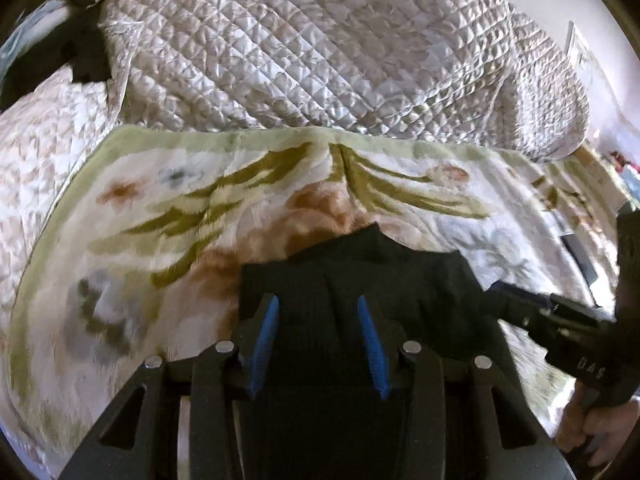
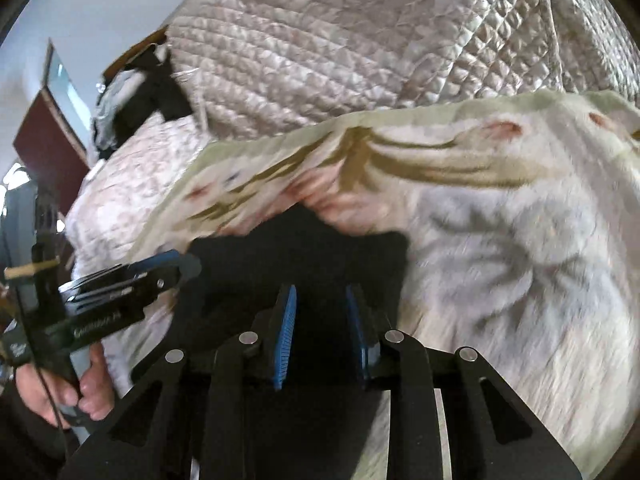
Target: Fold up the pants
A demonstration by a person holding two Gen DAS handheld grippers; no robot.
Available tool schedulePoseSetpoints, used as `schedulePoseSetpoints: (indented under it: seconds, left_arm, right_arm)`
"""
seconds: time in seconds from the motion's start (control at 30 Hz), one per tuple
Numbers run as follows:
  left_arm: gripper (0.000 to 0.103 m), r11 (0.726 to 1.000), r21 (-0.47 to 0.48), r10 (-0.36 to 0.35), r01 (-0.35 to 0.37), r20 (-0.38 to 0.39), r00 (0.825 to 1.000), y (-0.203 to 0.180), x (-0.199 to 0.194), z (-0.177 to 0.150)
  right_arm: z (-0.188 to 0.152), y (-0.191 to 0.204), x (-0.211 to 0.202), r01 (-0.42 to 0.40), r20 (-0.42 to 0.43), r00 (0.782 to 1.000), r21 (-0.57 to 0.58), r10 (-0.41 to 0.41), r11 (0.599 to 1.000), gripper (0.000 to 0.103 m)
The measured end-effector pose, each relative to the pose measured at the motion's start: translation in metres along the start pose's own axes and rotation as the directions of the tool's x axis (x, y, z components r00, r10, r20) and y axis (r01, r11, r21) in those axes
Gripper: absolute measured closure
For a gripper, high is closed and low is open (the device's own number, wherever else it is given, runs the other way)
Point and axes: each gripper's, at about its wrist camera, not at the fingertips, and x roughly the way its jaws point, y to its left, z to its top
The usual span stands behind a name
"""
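Pants [image 1: 360, 280] of dark, finely ribbed knit lie as a compact near-rectangular bundle on a plush floral blanket [image 1: 180, 208], directly ahead of both tools; judged from that squared outline, the fold is already well advanced, and the step in hand looks like a final fold or a settling of the stack. Your left gripper [image 1: 318, 344] stands with its blue ridged pads [image 1: 266, 336] parted and the black cloth filling the gap between them; whether the cloth is merely beneath the fingers or loosely between them cannot be told, but nothing is pinched. Your right gripper [image 2: 322, 332] is likewise spread, pads apart over the same dark fabric [image 2: 304, 248], clamping nothing. To do this step well, you should bring each pair of pads down on a matching corner of the near edge, close on all layers at once, then lift and carry both corners evenly so the edge stays straight. The knit looks soft and limp, likely to sag or slip a layer if you grip only the top ply. The blanket has a deep pile, cream with olive leaf shapes and rust blooms, bordered pale green; its nap may drag on the pants, so lift rather than slide. Behind it rises a quilted satin bedspread [image 1: 320, 40], shiny, diamond-stitched, heaped in a mound. Both views are motion-blurred.
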Motion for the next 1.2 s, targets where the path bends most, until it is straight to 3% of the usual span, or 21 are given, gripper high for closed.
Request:
schedulePoseSetpoints:
  seconds: [0.1, 0.2, 0.57, 0.8, 1.2]
  left_arm:
    - [0.059, 0.999, 0.004, 0.033, -0.033, -0.017, 0.999, 0.003, 0.02, 0.004]
    - [0.055, 1.0, -0.023, 0.012, -0.013, -0.043, 0.999, 0.012, 0.035, -0.001]
    - [0.052, 0.999, -0.033, 0.001, -0.001, 0.007, 1.0, 0.015, 0.038, -0.009]
    - [0.052, 0.999, -0.032, 0.023, -0.023, -0.007, 1.0, 0.011, 0.02, -0.01]
    - [0.052, 0.999, -0.03, 0.045, -0.046, -0.032, 0.998, 0.012, -0.018, -0.052]
  right_arm:
    - [0.01, -0.01, 0.018, 0.045, -0.011, 0.999, -0.01, -0.045, 0.999, 0.077]
    - [0.01, -0.022, 0.036, 0.091, -0.041, 0.995, -0.011, -0.091, 0.996, 0.077]
    - [0.004, -0.031, 0.044, 0.09, -0.018, 0.996, -0.022, -0.09, 0.996, 0.077]
    - [0.002, -0.023, 0.022, 0.099, -0.06, 0.993, 0.002, -0.099, 0.995, 0.07]
    - [-0.053, 0.011, -0.027, 0.116, -0.035, 0.992, -0.071, -0.118, 0.991, 0.07]
